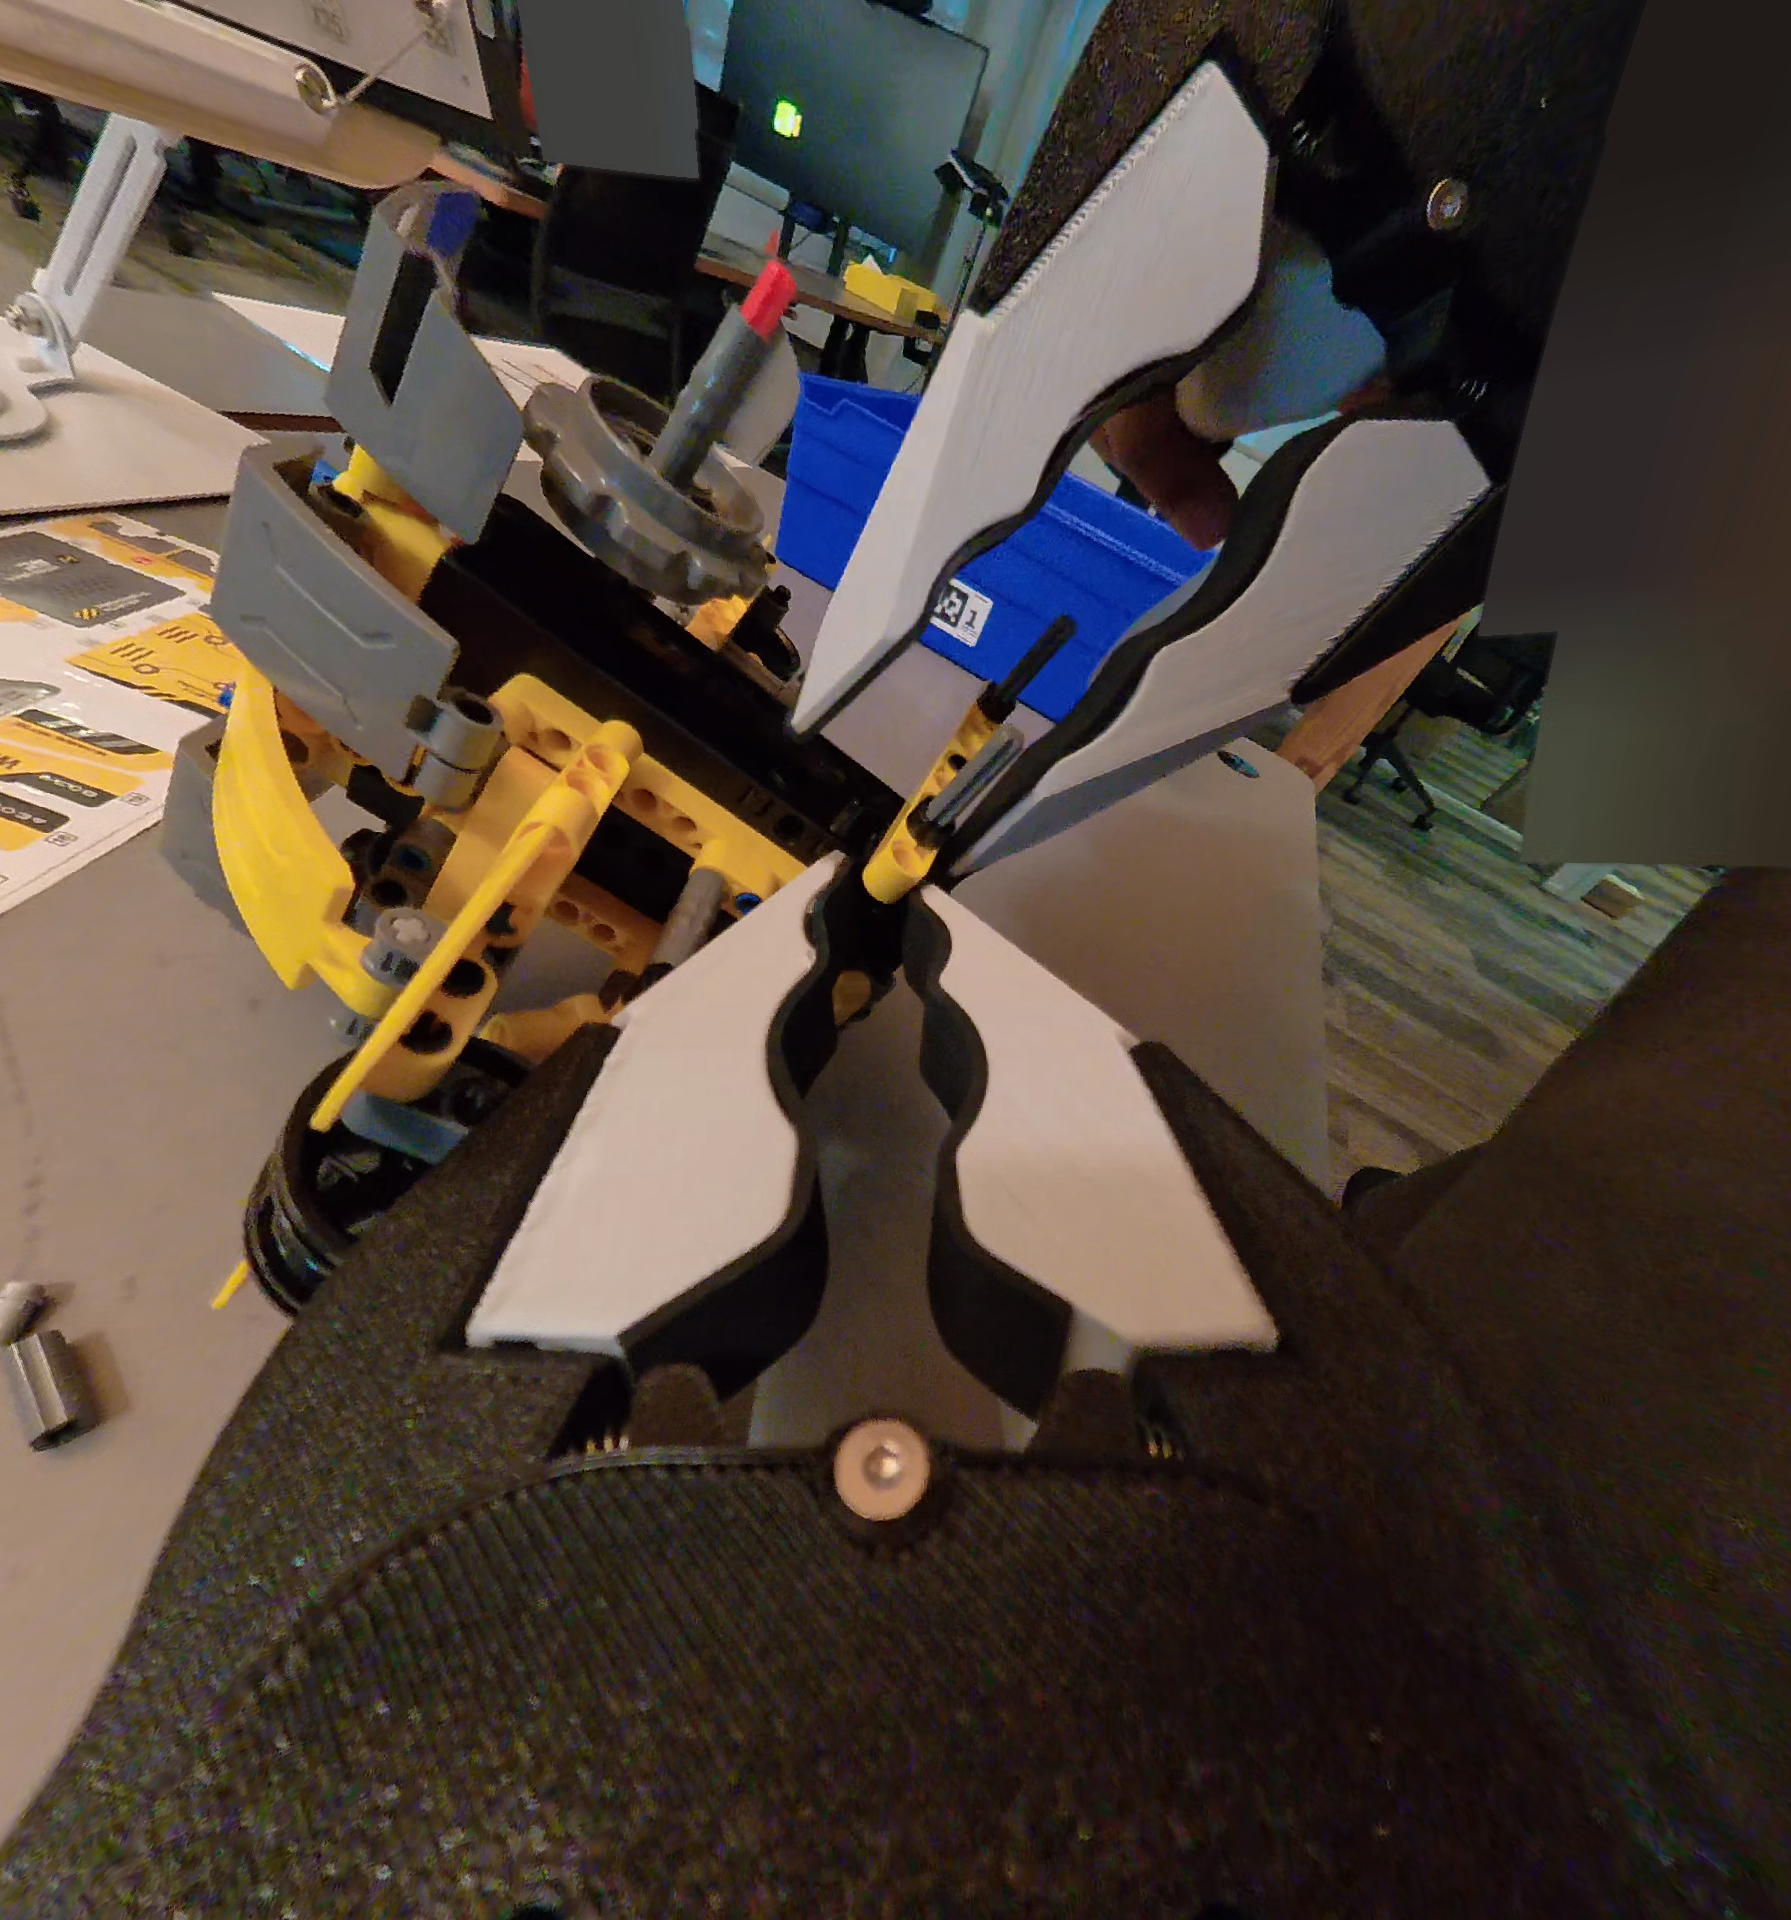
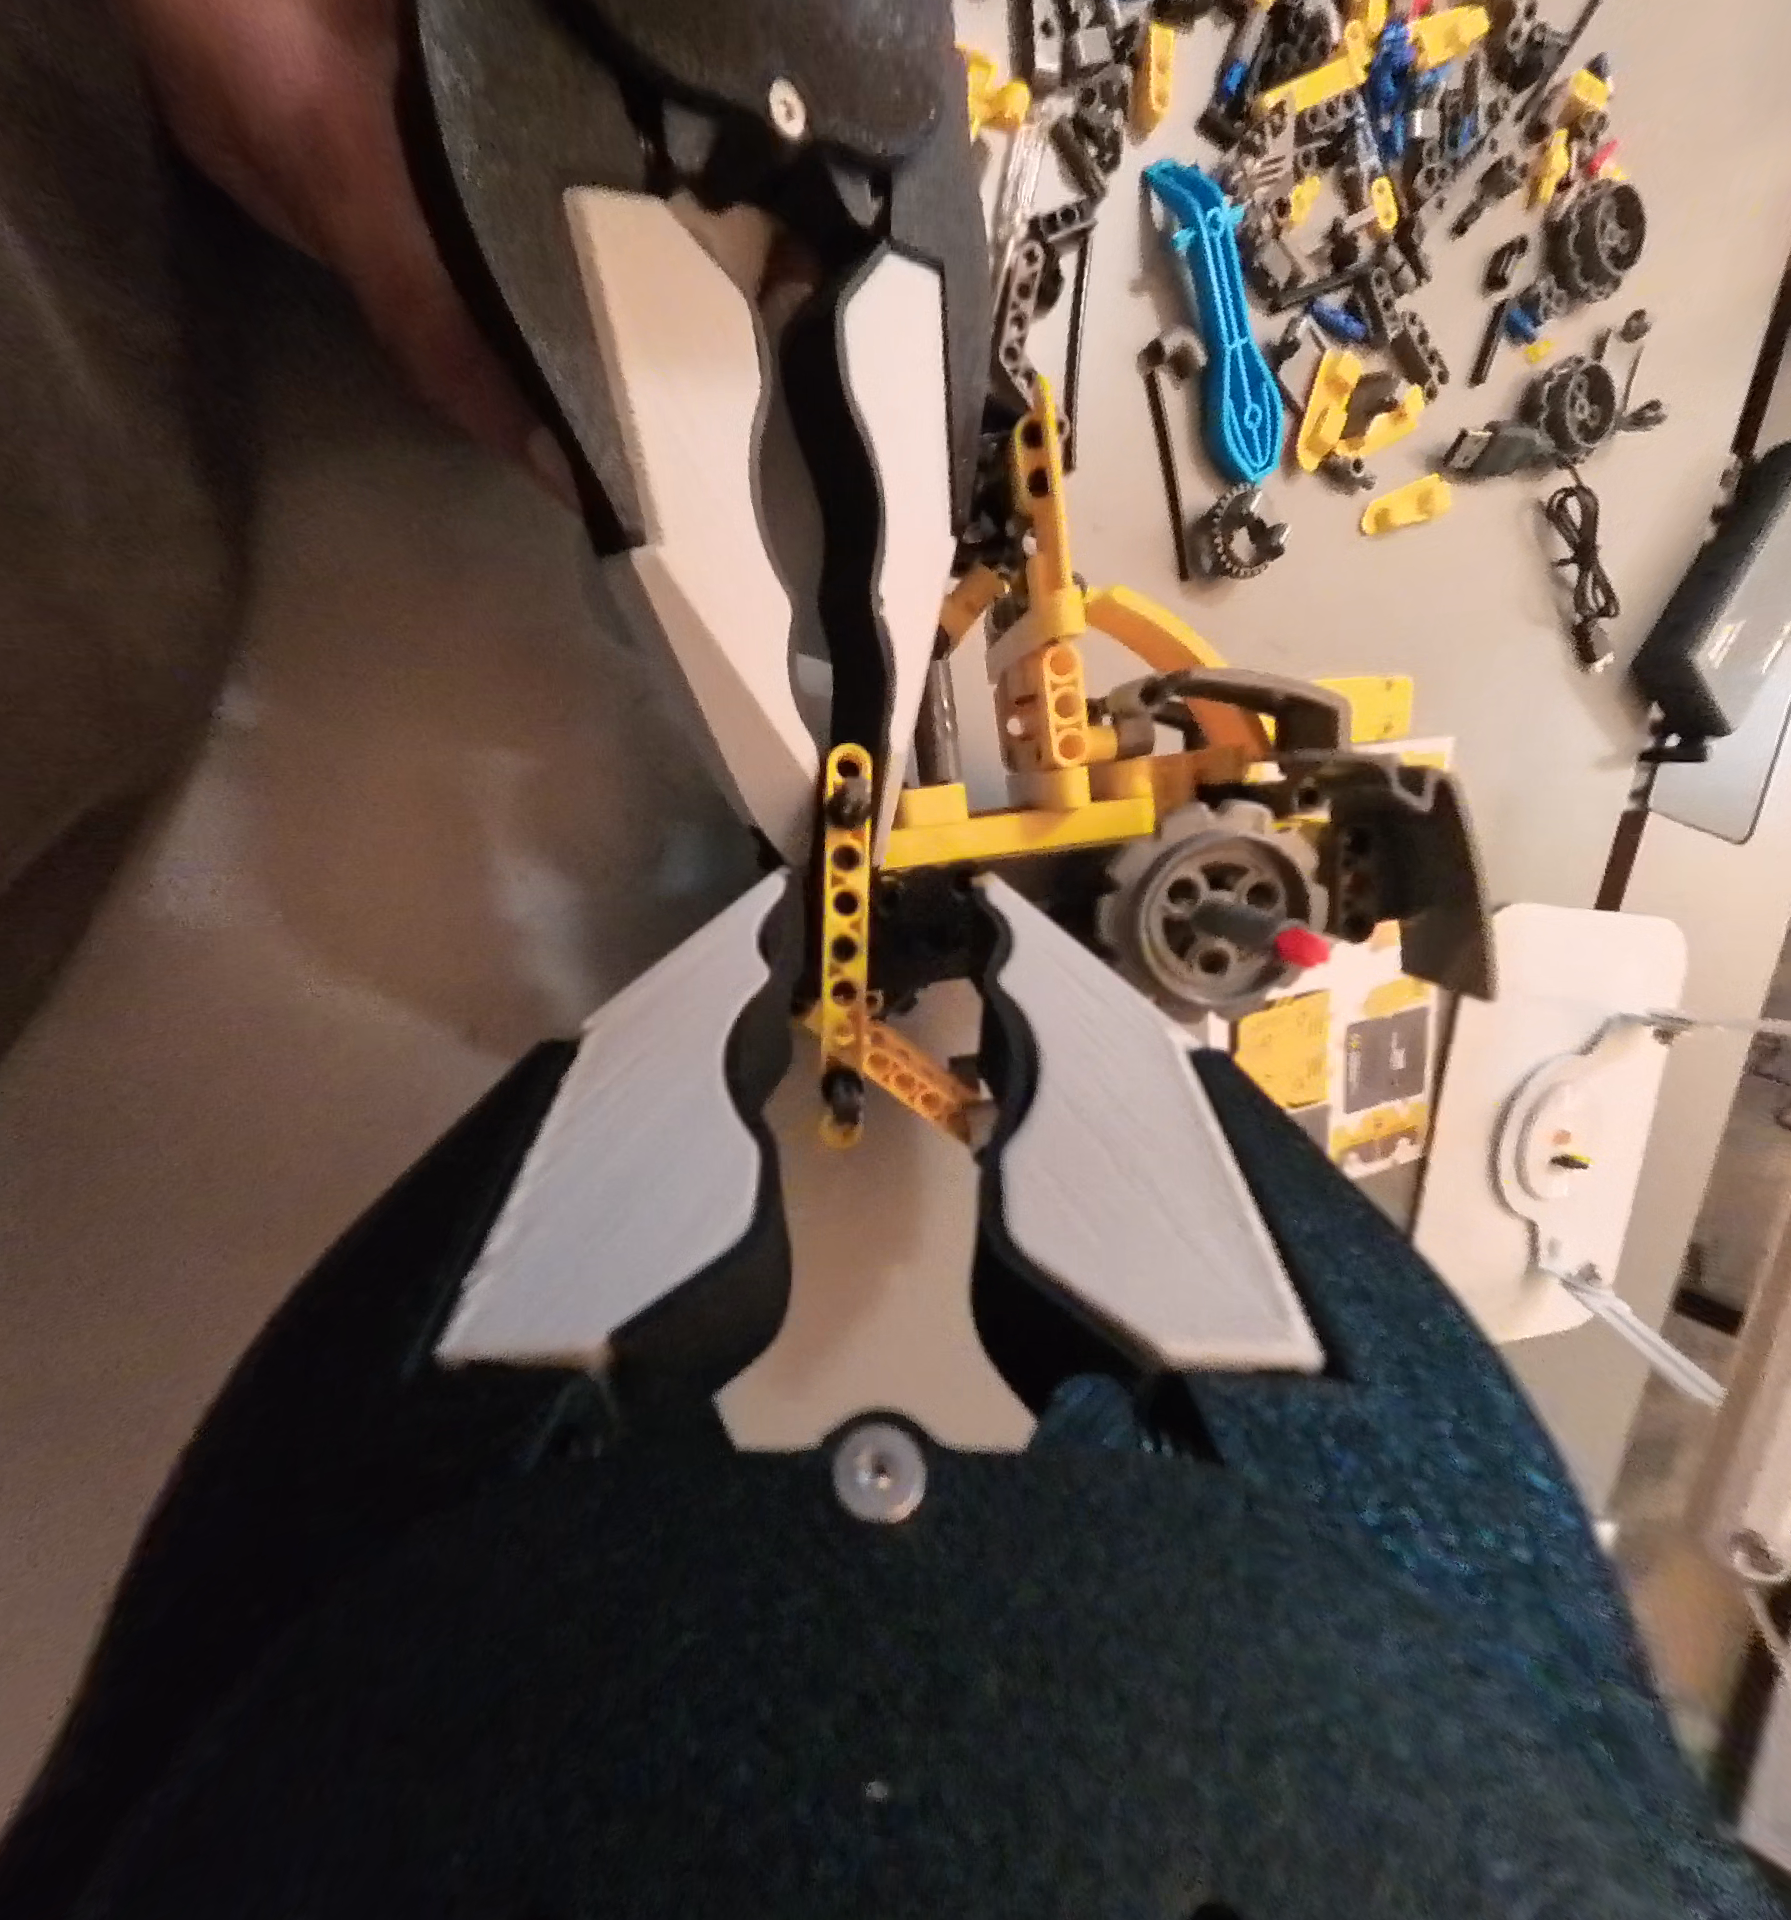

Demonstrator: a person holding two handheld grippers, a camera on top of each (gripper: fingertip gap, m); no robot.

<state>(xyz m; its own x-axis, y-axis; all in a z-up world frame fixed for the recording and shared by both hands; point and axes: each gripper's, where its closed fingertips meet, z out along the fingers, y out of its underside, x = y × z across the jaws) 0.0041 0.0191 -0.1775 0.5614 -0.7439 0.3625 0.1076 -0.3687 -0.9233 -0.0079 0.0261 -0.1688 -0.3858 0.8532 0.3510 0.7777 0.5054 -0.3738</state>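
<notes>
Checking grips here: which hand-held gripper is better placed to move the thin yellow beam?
Probably left: the left hand-held gripper looks shut on one end of the thin yellow beam, while the right hand-held gripper stands open around it, not clamping.

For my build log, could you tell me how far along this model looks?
Done: the yellow-and-black brick vehicle carries grey panels and a grey spoked wheel. In hand: the left gripper pinches a thin yellow holed beam, the right gripper open around it. Left: many loose bricks.
</notes>
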